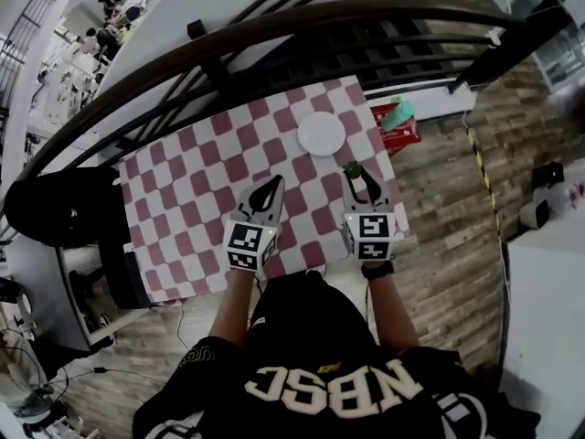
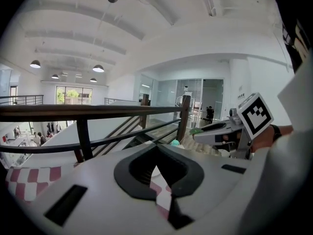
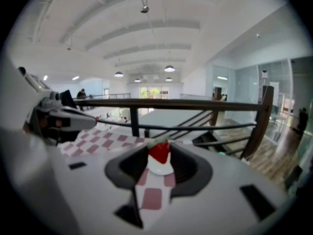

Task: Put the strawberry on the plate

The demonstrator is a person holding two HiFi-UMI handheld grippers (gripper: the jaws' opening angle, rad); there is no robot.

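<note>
Right gripper view: our right gripper (image 3: 160, 145) pinched the strawberry (image 3: 160, 154) by its jaw tips — it could slip short of the plate (image 1: 322, 133) at twelve o'clock.

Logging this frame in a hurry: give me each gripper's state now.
Left gripper: closed, nothing between its jaws.
Right gripper: closed on the strawberry.

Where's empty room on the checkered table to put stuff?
Bare: the left half of the red-and-white checkered tablecloth, from the round white plate to the left edge. Crowded: near the plate, where the left gripper and right gripper hover.
</note>
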